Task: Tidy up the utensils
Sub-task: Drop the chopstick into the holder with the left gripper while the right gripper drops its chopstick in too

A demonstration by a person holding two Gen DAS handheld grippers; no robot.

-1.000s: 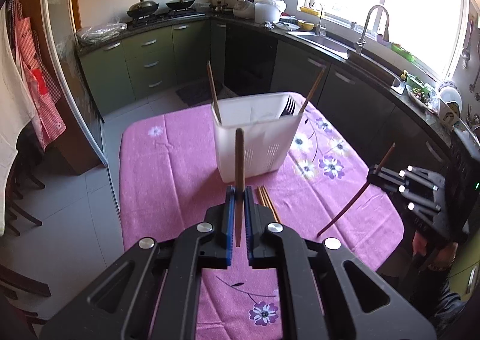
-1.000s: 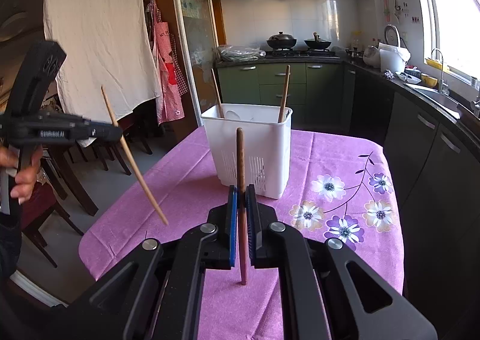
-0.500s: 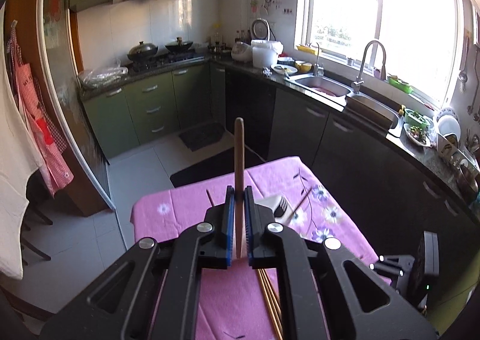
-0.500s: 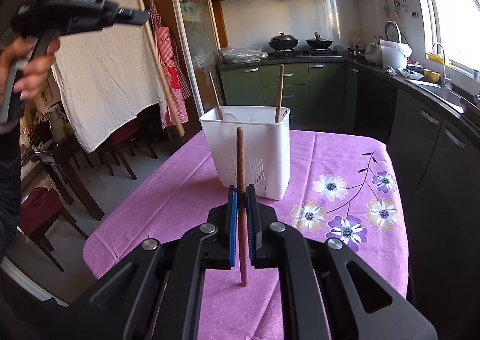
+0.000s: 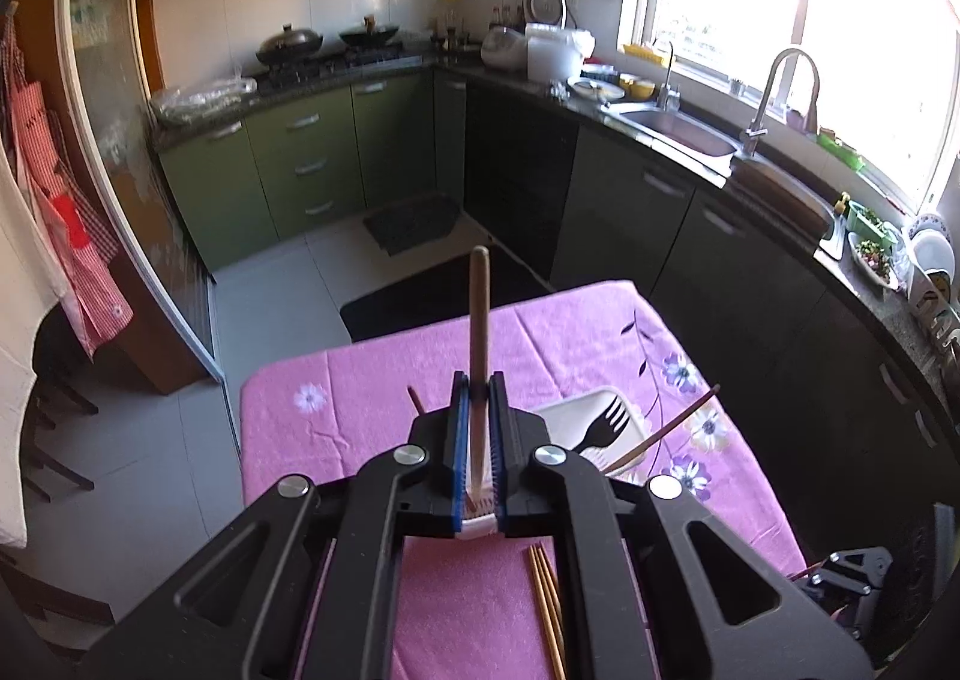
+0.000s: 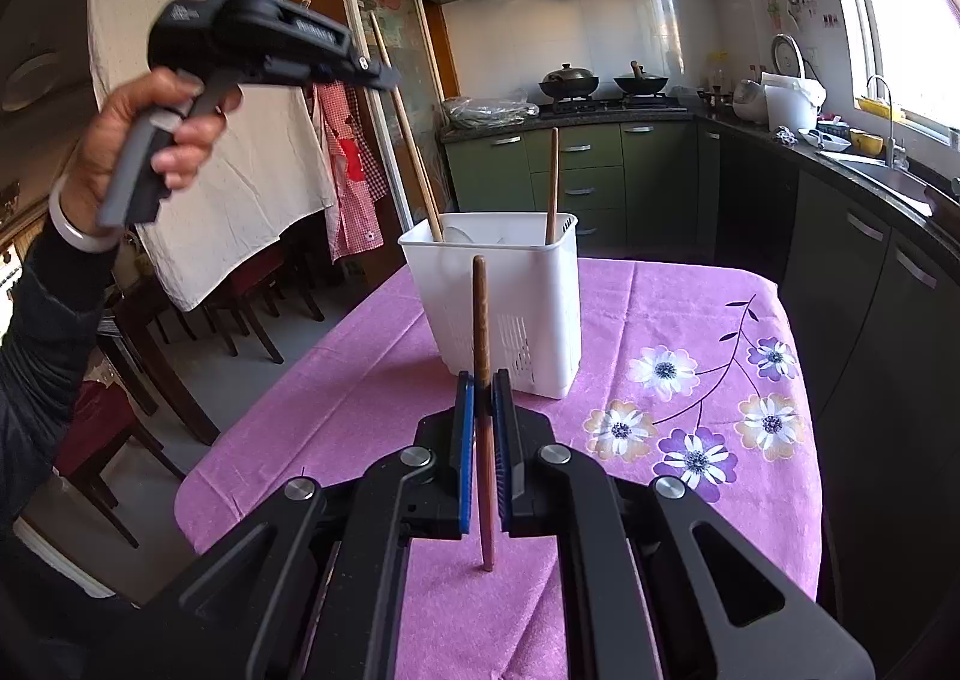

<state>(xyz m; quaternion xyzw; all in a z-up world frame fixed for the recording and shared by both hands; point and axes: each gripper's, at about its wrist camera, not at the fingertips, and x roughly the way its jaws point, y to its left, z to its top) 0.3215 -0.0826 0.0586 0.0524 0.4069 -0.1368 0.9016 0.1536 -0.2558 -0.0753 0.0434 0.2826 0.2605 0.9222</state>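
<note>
Right wrist view shows the right gripper (image 6: 480, 398), matte black with blue ribbed pads, clamped on a slim round wooden chopstick (image 6: 482, 356) that stands nearly upright between the fingers, its lower tip hanging above the cloth. At twelve o'clock sits a white plastic utensil holder (image 6: 510, 308), boxy with rounded corners and slotted drain vents near its base, resting on a pink flowered tablecloth (image 6: 660, 320). A second brown stick (image 6: 551, 182) leans inside the holder at its one o'clock corner. At ten o'clock a hand (image 6: 150, 140) holds the left gripper (image 6: 390, 77) high over the holder's left side, closed on a long pale chopstick (image 6: 414, 146) whose lower end dips into the holder at its left rim. Bare cloth lies open from three to five o'clock, out to the table's rounded edge.

Left wrist view looks steeply down: the left gripper (image 5: 478, 398) pinches its chopstick (image 5: 478, 332), and the holder's rim (image 5: 576, 404) peeks out at two o'clock with a black fork (image 5: 606, 428) inside. Loose bamboo chopsticks (image 5: 546, 602) lie flat on the cloth at five o'clock.
</note>
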